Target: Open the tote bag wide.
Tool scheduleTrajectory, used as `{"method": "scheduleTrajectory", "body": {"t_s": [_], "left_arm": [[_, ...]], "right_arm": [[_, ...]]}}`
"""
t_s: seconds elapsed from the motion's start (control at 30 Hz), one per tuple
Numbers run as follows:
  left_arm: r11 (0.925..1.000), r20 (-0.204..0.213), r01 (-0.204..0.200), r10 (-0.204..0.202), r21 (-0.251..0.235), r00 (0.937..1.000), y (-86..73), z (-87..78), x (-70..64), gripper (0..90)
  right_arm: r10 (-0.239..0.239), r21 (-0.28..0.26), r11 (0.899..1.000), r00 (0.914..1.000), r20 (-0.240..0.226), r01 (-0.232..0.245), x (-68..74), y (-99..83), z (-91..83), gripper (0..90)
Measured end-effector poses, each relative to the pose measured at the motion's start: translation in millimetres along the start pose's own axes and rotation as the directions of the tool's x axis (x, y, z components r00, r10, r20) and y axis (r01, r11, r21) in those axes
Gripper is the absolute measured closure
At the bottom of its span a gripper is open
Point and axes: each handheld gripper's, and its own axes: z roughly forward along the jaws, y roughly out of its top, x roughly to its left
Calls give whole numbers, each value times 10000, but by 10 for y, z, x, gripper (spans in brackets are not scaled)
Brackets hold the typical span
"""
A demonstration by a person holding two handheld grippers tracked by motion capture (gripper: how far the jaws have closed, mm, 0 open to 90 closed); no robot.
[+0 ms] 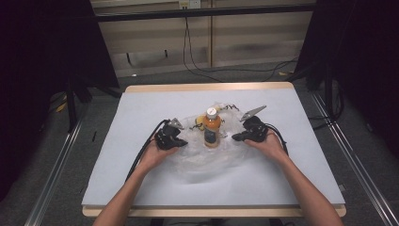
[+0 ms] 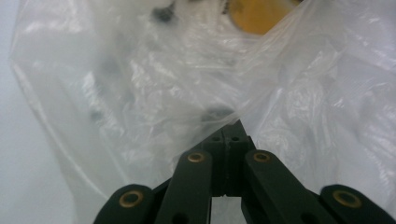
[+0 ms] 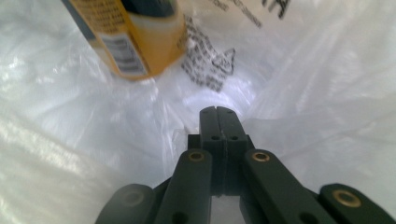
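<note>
Forearms enter from the near edge of the table (image 1: pixel 141 188), one each side, each hand carrying a black gripper.

Left gripper (image 1: pixel 181 140): just left of the bottle, at the left edge of the plastic bag. In the left gripper view its jaws are pressed together, with a fold of the clear film (image 2: pixel 233 116) drawn to a pinch at their tips; it grips the bag. Black cables trail from it back along the forearm.

Clear plastic bag (image 1: pixel 207 157): crumpled, spread flat around the bottle in the middle of the table, black printed lettering (image 3: pixel 208 65) on its far part.

Orange drink bottle (image 1: pixel 211 129): upright, white cap, dark label, standing on the bag between the two grippers. A small yellow item lies just left of it; what it is cannot be told.

Right gripper (image 1: pixel 237 137): just right of the bottle, grey three-cornered plate on top. In the right gripper view its jaws are closed flat together low in the film; whether film is caught between them cannot be told.
</note>
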Motion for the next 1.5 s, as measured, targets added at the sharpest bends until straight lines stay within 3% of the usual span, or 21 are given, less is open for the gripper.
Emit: {"method": "scheduleTrajectory", "body": {"t_s": [0.07,0.1,0.2,0.33,0.37,0.4,0.43,0.47,0.53,0.57,0.6,0.63,0.67,0.7,0.87,0.9,1.07,1.3,1.4,1.47,1.5], "left_arm": [[9983,-55,496,-498,-308,9987,-46,-11,1,900],[9999,-91,154,-155,-76,9998,-66,-38,31,900],[9969,-121,662,-667,-428,9977,-130,-64,28,900],[9993,-466,381,-383,-48,9982,-204,-154,83,900],[9974,-706,693,-704,-185,9950,-221,-159,79,900],[9987,-462,515,-515,3,9976,-244,-188,146,900],[9920,-206,1173,-1184,-475,9928,-279,-173,162,900],[9949,-21,879,-881,-490,9961,-317,-187,214,900],[9926,-158,1053,-1064,-604,9942,-305,-174,174,900],[9975,-232,622,-630,-334,9977,-289,-183,182,900],[9912,-213,1100,-1119,-742,9935,-282,-148,141,900],[9951,-187,804,-816,-567,9965,-272,-151,153,900],[9902,-268,1065,-1093,-900,9936,-263,-117,120,900],[9982,-291,488,-499,-348,9983,-242,-146,151,900],[9906,-372,1148,-1178,-741,9923,-218,-100,167,900],[9914,-694,951,-1015,-899,9924,-205,-72,174,900],[9906,-493,974,-1025,-959,9935,-225,-84,189,900],[9796,19,1018,-1030,-1734,9947,-216,-143,113,900],[9700,228,1052,-1027,-2193,9944,-233,-232,91,900],[9514,470,1262,-1177,-2809,9919,-262,-310,85,900],[9514,470,1262,-1177,-2809,9919,-262,-310,85,900]], "right_arm": [[193,-76,9998,9998,55,-193,-24,-61,-48,900],[400,-295,9988,9992,-39,-401,-45,-118,-71,900],[571,-525,9970,9984,-56,-573,-54,-172,-92,900],[466,-398,9982,9987,183,-459,-48,-183,-126,900],[466,-398,9982,9987,183,-459,-48,-183,-126,900],[485,-355,9982,9985,253,-476,-53,-185,-135,900],[532,-391,9979,9983,244,-522,-64,-191,-138,900],[661,-476,9968,9974,303,-646,-73,-203,-138,900],[683,-546,9963,9972,305,-666,-66,-202,-130,900],[636,-538,9966,9973,364,-616,-58,-191,-123,900],[653,-512,9967,9968,458,-630,-49,-183,-117,900],[679,-651,9957,9969,388,-653,-49,-182,-101,900],[686,-727,9952,9968,406,-656,-46,-176,-86,900],[651,-709,9956,9961,589,-609,-31,-153,-66,900],[809,-948,9928,9934,808,-731,-27,-136,-25,900],[866,-1014,9920,9898,1134,-752,-33,-127,-17,900],[957,-1078,9907,9878,1232,-826,-39,-121,-7,900],[866,-1628,9840,9931,786,-729,44,-104,-50,900],[890,-2001,9771,9934,725,-730,69,-91,-130,900],[780,-2188,9738,9946,682,-614,89,-99,-182,900],[780,-2188,9738,9946,682,-614,89,-99,-182,900]]}}
